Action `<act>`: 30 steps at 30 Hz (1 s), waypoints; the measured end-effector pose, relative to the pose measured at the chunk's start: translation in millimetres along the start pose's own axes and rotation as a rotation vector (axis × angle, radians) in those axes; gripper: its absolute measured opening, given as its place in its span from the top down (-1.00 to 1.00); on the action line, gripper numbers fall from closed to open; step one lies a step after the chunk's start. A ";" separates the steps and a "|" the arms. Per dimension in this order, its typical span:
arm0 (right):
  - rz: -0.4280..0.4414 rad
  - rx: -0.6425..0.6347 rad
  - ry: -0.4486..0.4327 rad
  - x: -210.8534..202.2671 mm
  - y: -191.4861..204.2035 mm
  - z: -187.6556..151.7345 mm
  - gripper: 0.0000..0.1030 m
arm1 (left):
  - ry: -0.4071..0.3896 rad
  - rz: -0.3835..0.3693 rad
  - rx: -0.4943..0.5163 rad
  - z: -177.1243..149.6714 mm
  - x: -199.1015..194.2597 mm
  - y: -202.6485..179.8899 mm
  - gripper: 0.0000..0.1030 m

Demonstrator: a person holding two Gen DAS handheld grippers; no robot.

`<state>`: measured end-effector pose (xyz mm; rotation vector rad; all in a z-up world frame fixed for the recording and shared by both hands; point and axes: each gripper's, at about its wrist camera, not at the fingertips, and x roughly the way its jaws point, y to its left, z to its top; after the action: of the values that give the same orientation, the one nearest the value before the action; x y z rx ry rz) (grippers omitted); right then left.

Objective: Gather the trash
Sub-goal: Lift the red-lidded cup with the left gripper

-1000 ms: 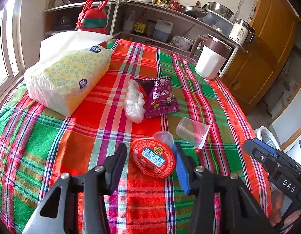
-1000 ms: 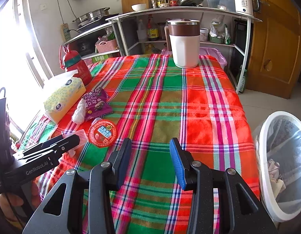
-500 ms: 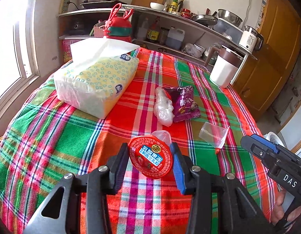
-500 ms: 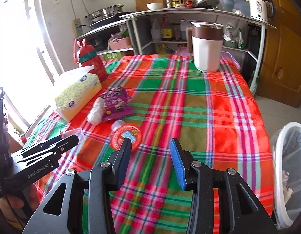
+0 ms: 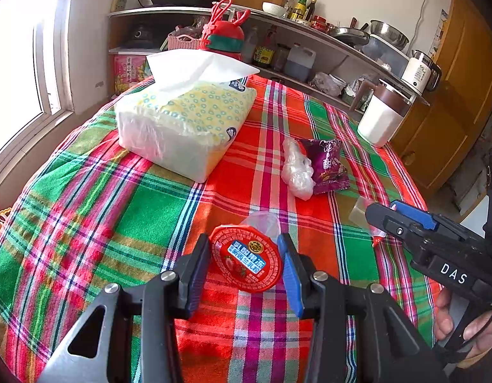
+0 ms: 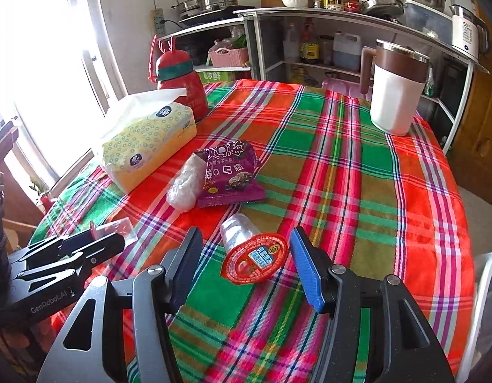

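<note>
A jelly cup with a red foil lid [image 5: 246, 263] lies on its side on the plaid tablecloth [image 5: 150, 210]. My left gripper [image 5: 246, 260] is open with its fingers on either side of the cup, not clamped. My right gripper [image 6: 246, 266] is open around the same cup [image 6: 254, 258] from the other side. A purple snack wrapper [image 6: 230, 175] and a crumpled clear plastic bag [image 6: 183, 186] lie further in. A clear plastic cup [image 5: 362, 212] lies partly hidden behind the right gripper in the left wrist view.
A yellow tissue pack [image 5: 185, 121] and a red bottle [image 6: 179, 76] stand at the table's left. A white and brown jug [image 6: 396, 92] stands at the far right. A white bin's rim [image 6: 483, 312] is off the table's right edge. Kitchen shelves stand behind.
My right gripper has swung left and forward until its fingers flank the jelly cup. My left gripper has closed in on the cup, and its fingers stand narrower around it.
</note>
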<state>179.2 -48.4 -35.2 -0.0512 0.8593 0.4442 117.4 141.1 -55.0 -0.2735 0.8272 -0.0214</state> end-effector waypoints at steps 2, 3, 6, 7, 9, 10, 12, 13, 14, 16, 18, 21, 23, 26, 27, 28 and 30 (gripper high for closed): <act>0.001 -0.007 0.010 3.2 1.1 -0.2 -0.12 | 0.000 -0.003 -0.001 -0.5 0.0 0.2 0.14; 0.004 -0.009 0.015 4.3 1.6 -0.6 -0.12 | 0.002 -0.005 -0.001 -0.6 0.5 0.3 0.14; 0.006 -0.013 0.032 9.2 2.5 -2.1 -0.12 | 0.012 -0.007 0.000 -2.1 2.6 0.0 0.14; 0.003 -0.014 0.035 10.2 2.6 -2.6 -0.12 | 0.014 -0.008 0.001 -2.6 3.0 -0.2 0.14; 0.001 -0.005 0.040 11.3 1.3 -3.7 -0.12 | 0.013 -0.009 0.001 -2.4 3.2 -0.9 0.14; 0.005 -0.001 0.042 11.2 0.5 -4.2 -0.12 | 0.014 -0.009 0.000 -2.5 3.1 -1.0 0.14; 0.007 0.004 0.044 11.8 -0.3 -4.7 -0.12 | 0.014 -0.009 0.001 -2.1 3.4 -1.7 0.14; 0.001 0.005 0.043 11.7 -0.6 -5.0 -0.12 | 0.015 -0.008 0.003 -2.3 3.7 -1.9 0.14; -0.001 0.009 0.043 11.7 -1.3 -5.2 -0.12 | 0.015 -0.007 0.005 -2.4 3.7 -2.6 0.14; 0.001 0.017 0.042 11.5 -2.4 -6.0 -0.12 | 0.013 -0.007 0.008 -2.4 2.6 -2.0 0.14; 0.008 0.024 0.039 10.4 -3.3 -6.7 -0.06 | 0.011 -0.004 0.008 -2.7 2.0 -2.0 0.14; 0.001 0.029 0.037 9.1 -4.0 -7.9 0.07 | 0.007 0.002 0.015 -4.1 0.3 -3.0 0.14; 0.007 0.030 0.034 7.3 -4.0 -9.1 0.07 | 0.003 0.003 0.022 -4.6 -1.2 -4.9 0.14; -0.001 0.026 0.029 5.3 -2.6 -11.2 0.07 | 0.001 0.003 0.026 -4.6 -2.6 -6.9 0.14; -0.002 0.026 0.028 5.2 -2.5 -11.4 0.07 | 0.000 0.003 0.029 -4.4 -3.4 -7.7 0.14; 0.000 0.028 0.027 4.4 -2.5 -12.0 0.07 | -0.002 0.004 0.032 -4.4 -4.3 -8.6 0.14; 0.000 0.032 0.024 2.8 -2.7 -13.0 0.07 | -0.006 0.006 0.037 -4.4 -6.2 -10.2 0.14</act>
<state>172.5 -52.7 -46.2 -0.0267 0.8896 0.4301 110.8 131.0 -50.9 -0.2365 0.8207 -0.0300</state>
